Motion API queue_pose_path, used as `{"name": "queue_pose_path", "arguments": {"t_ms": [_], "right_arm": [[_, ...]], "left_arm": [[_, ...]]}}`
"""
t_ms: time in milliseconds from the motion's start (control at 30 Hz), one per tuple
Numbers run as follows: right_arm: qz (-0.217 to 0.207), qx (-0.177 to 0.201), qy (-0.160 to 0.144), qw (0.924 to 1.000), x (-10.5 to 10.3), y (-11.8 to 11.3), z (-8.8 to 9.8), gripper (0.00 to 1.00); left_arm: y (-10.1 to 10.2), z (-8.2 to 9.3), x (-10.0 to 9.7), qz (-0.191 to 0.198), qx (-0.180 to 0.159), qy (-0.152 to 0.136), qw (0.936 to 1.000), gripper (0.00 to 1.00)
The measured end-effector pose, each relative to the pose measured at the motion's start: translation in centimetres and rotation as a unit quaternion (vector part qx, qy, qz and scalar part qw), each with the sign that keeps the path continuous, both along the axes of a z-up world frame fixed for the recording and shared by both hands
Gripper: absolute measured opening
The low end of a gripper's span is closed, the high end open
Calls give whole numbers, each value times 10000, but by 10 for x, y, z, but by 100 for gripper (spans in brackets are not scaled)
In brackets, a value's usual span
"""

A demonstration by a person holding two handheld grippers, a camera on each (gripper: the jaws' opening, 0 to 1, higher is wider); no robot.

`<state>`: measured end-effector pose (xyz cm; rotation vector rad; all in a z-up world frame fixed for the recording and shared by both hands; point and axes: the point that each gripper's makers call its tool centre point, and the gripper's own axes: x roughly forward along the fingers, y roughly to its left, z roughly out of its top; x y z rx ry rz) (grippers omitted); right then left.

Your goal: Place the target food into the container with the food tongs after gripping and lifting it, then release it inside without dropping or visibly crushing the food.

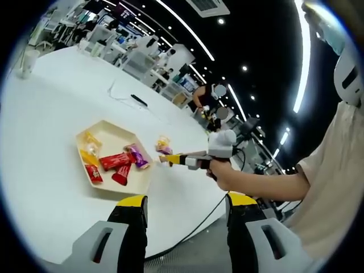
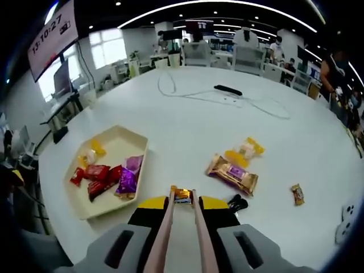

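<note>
The right gripper (image 2: 182,213) is clamped on the food tongs (image 2: 181,227), whose tips pinch a small orange-wrapped candy (image 2: 182,194) above the white bench (image 2: 187,114), just right of the cream tray (image 2: 116,136) of wrapped snacks. The left gripper (image 1: 185,207) hangs near the bench edge, jaws apart and empty.

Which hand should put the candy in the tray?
Right. Its tongs already pinch a candy beside the tray. The left gripper hangs open, holding nothing.
</note>
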<state>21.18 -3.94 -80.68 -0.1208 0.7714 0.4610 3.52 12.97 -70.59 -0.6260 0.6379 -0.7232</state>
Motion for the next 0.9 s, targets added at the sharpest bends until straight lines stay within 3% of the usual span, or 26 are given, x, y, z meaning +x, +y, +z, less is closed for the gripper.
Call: {"name": "queue_pose_path", "arguments": {"t_ms": [267,900], "right_arm": [[-132,28,-146,9998,-3,-10,18,20],[-352,260,-825,9956,3,-18,92,20]], "left_arm": [[1,8,-3,20,0,-124,9999,55],[15,41,-12,59,55,-593,9982,55]]}}
